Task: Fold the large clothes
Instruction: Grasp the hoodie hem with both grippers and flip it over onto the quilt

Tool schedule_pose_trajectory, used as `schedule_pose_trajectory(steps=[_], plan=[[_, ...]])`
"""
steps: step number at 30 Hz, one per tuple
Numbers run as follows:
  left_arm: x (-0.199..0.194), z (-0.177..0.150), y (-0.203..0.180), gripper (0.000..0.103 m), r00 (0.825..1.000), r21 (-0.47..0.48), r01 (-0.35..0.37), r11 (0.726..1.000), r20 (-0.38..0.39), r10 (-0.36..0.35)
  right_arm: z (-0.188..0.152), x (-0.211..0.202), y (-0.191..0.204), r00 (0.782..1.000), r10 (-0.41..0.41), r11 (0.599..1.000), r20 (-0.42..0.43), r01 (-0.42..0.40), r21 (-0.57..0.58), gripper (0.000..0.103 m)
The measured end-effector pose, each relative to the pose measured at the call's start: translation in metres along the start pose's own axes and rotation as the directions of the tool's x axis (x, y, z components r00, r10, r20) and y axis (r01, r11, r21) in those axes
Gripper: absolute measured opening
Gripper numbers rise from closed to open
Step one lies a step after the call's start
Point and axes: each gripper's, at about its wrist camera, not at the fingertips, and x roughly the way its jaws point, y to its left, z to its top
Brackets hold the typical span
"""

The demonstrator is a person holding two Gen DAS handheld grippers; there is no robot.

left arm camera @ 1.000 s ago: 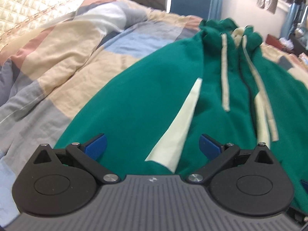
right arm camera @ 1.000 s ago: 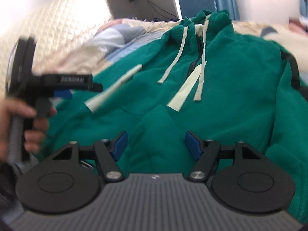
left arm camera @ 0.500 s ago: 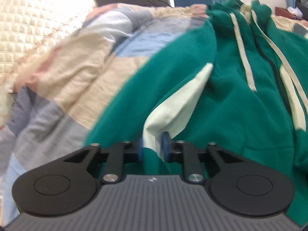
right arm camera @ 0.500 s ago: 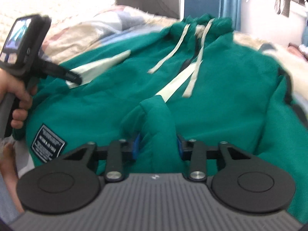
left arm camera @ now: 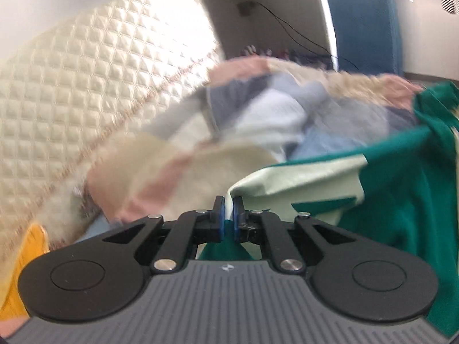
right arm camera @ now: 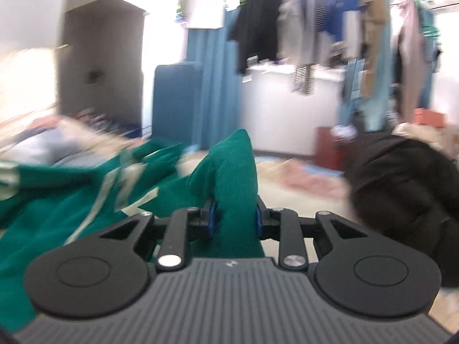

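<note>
A green hoodie (left arm camera: 401,200) with a pale stripe (left arm camera: 301,180) is lifted off the bed. My left gripper (left arm camera: 228,204) is shut on the hoodie's edge at that stripe, and the cloth hangs away to the right. In the right wrist view my right gripper (right arm camera: 233,207) has a thick fold of the green hoodie (right arm camera: 229,166) between its blue pads; its jaws are closing and the pads press on the fold. The rest of the hoodie trails down to the left, blurred.
A patchwork quilt (left arm camera: 258,114) covers the bed, with a cream quilted headboard (left arm camera: 86,86) behind. Something yellow (left arm camera: 25,258) lies at the lower left. A black garment (right arm camera: 401,186) lies on the right; clothes hang (right arm camera: 315,28) near a blue curtain (right arm camera: 218,86).
Both grippers closed on the hoodie, the left on the pale stripe, the right on a green fold. Both then rose and tilted up, lifting the cloth off the bed.
</note>
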Motion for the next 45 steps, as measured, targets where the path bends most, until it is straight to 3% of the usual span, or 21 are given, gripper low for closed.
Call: schedule_pose_trajectory(steps=[6,11,15,21,25,29,34,40,42,45], plan=[[0.068,0.064,-0.014,0.007,0.985,0.058,-0.160,0.985,0.075,0.156,0.031,0.069,-0.073,0.971,-0.231,0.972,0.055,0.228,0.063,0.028],[0.143,0.076,-0.015,0.007,0.987,-0.004,-0.161,0.987,0.023,0.161,0.005,0.140,-0.118,0.911,-0.411,0.898,-0.039,0.412,0.152,0.028],[0.188,0.052,-0.019,0.007,0.989,-0.028,-0.143,0.989,-0.050,0.142,-0.040,0.184,-0.136,0.888,-0.446,0.871,-0.112,0.459,0.174,0.029],[0.209,0.038,-0.018,0.007,0.992,-0.031,-0.123,0.992,-0.036,0.121,-0.065,0.188,-0.122,0.882,-0.471,0.873,-0.028,0.470,0.133,0.034],[0.178,0.041,-0.010,0.011,0.997,-0.086,-0.072,0.994,-0.034,0.070,-0.055,0.177,-0.116,0.895,-0.442,0.877,-0.065,0.446,0.180,0.045],[0.125,0.040,-0.001,0.037,0.997,-0.132,0.074,0.988,-0.014,-0.076,-0.046,0.141,-0.101,0.907,-0.419,0.869,-0.054,0.417,0.265,0.082],[0.043,0.023,0.017,0.040,0.984,-0.160,0.175,0.971,0.002,-0.177,-0.029,0.083,-0.072,0.932,-0.363,0.877,0.002,0.341,0.339,0.082],[-0.056,-0.039,0.038,0.040,0.945,-0.238,0.314,0.919,-0.014,-0.327,-0.014,0.011,-0.020,0.977,-0.205,0.931,0.057,0.176,0.320,0.082],[-0.083,-0.066,0.040,0.040,0.921,-0.290,0.353,0.890,-0.059,-0.384,-0.015,-0.012,0.002,0.989,-0.132,0.936,0.063,0.103,0.338,0.082],[-0.116,-0.104,0.037,0.040,0.880,-0.360,0.414,0.836,-0.076,-0.469,-0.024,-0.040,0.045,0.998,0.048,0.926,0.038,-0.059,0.373,0.082]])
